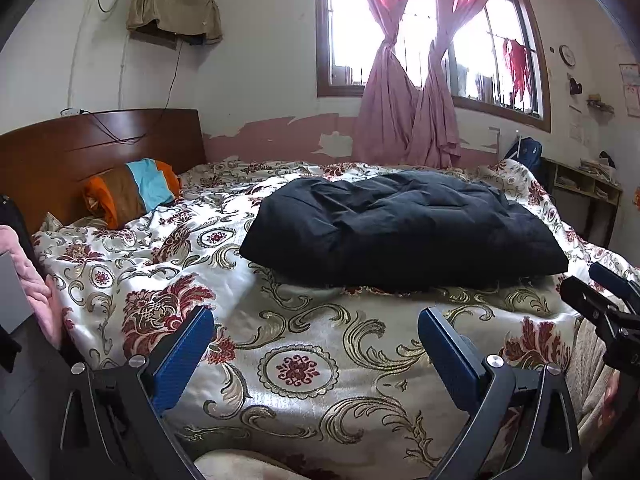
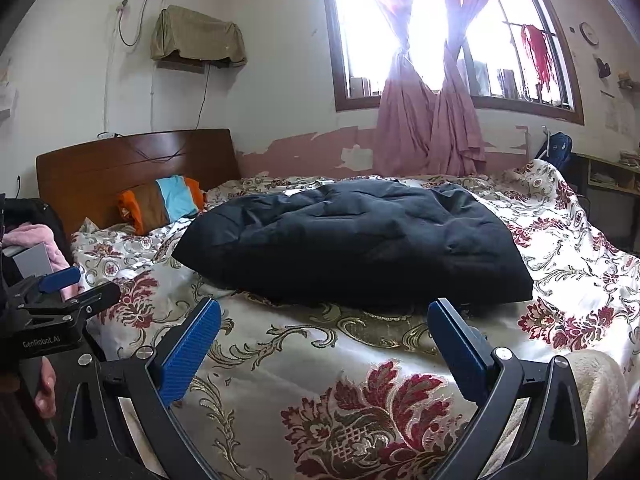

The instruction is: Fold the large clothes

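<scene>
A large dark navy padded garment [image 1: 404, 228] lies in a folded, puffy heap on the floral bedspread [image 1: 304, 364]; it also shows in the right wrist view [image 2: 356, 244]. My left gripper [image 1: 316, 316] is open and empty, held above the bed's near edge, short of the garment. My right gripper [image 2: 324, 308] is open and empty, just short of the garment's near edge. The right gripper's fingers [image 1: 600, 300] show at the right edge of the left view. The left gripper's fingers [image 2: 68, 284] show at the left of the right view.
A striped orange, brown and blue pillow [image 1: 136, 192] lies against the wooden headboard [image 1: 96, 144]. Pink cloth [image 1: 28, 276] sits at the left beside the bed. A window with pink curtains [image 1: 416, 112] is behind the bed. A shelf unit [image 1: 584, 188] stands at the far right.
</scene>
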A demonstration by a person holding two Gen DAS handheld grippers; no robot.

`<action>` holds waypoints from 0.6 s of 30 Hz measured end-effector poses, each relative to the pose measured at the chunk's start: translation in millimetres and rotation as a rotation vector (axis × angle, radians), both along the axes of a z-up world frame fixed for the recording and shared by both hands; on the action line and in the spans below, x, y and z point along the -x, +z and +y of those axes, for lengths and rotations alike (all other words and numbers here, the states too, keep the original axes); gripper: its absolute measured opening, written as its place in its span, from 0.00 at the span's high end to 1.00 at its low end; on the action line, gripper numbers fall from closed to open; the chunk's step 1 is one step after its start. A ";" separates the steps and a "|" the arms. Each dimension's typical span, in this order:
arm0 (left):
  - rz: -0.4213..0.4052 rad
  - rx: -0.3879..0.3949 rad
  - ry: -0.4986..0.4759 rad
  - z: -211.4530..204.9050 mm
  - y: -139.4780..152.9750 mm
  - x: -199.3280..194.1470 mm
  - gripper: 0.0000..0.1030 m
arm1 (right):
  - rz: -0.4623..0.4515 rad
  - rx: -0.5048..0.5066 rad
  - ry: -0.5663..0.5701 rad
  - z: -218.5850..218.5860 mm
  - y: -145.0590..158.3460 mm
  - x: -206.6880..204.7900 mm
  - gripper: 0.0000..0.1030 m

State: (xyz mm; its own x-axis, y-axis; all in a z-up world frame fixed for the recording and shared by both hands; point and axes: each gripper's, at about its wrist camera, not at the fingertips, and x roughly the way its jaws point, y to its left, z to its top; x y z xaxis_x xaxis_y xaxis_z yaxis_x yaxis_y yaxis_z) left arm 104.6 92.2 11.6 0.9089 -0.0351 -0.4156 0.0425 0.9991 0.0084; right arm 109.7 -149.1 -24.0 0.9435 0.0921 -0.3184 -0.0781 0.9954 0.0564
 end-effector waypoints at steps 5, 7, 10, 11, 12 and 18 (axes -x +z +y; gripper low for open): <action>0.002 -0.011 0.012 0.7 -1.6 -1.2 0.00 | -0.007 0.000 -0.005 -1.8 1.9 -1.3 0.02; 0.001 -0.001 0.011 2.0 -1.1 -1.1 0.00 | -0.005 -0.001 -0.006 -2.2 1.8 -1.2 0.02; 0.000 0.004 0.008 2.9 -1.1 -0.5 0.00 | -0.006 0.001 -0.003 -1.1 1.4 0.3 0.02; -0.001 0.002 0.010 3.1 -0.8 -0.1 0.00 | -0.007 0.002 -0.002 -1.2 1.6 0.2 0.02; 0.000 0.000 0.013 3.0 -0.7 -0.5 0.00 | -0.008 0.002 -0.001 -1.2 1.6 0.4 0.02; 0.002 -0.001 0.009 2.1 -1.5 0.9 0.00 | -0.007 0.002 0.001 -1.6 1.0 -0.1 0.02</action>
State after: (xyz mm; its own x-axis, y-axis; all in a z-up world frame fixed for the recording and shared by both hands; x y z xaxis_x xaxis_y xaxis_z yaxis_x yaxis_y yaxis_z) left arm 103.7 94.3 10.1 0.9082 -0.0267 -0.4177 0.0336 0.9994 0.0092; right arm 109.8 -150.7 -22.9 0.9455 0.0923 -0.3122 -0.0795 0.9954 0.0536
